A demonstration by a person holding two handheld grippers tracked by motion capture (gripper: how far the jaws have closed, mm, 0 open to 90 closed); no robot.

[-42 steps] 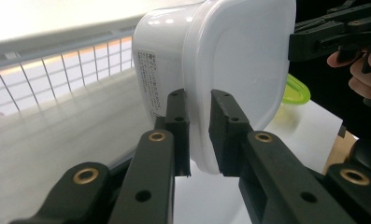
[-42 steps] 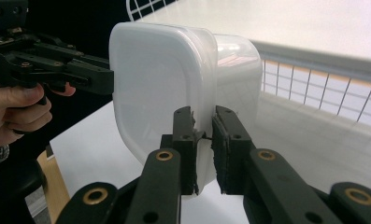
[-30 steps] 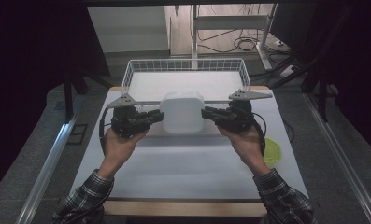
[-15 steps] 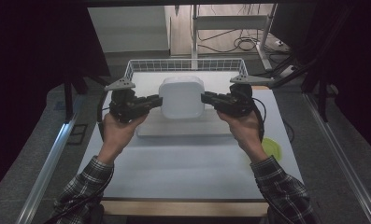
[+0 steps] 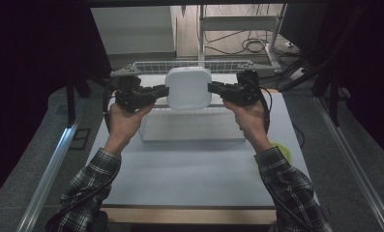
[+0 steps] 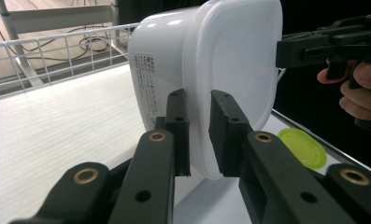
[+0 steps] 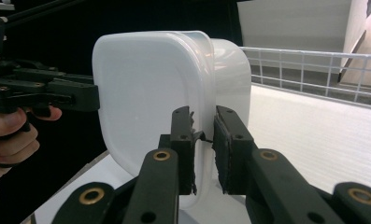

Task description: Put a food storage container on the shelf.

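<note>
In the high view, a white lidded container (image 5: 188,88) hangs in the air between the two grippers, above the near edge of a white wire basket (image 5: 192,67) at the far side of the table (image 5: 189,169). The left gripper (image 5: 161,92) pinches the container's left rim and the right gripper (image 5: 214,88) pinches its right rim, each held in a hand with a plaid sleeve (image 5: 90,186) behind it. A yellow-green lid (image 5: 282,151) lies on the table near the right forearm. In the left gripper view, the left gripper (image 6: 199,133) has its two black jaws nearly together, clamped on the thin rim where the lid meets the body of the container (image 6: 211,70), which stands on edge with its flat lid facing right. The right gripper (image 6: 286,49) grips the opposite rim farther off, and the yellow-green lid (image 6: 302,147) lies on the table below. The wire basket (image 6: 57,51) runs behind. In the right gripper view, the right gripper (image 7: 203,142) is likewise closed to a narrow gap on the rim of the container (image 7: 146,98), a scrap of torn pad showing between the jaws. The left gripper (image 7: 87,95) holds the far rim, and the wire basket (image 7: 314,65) stands behind at right.
</note>
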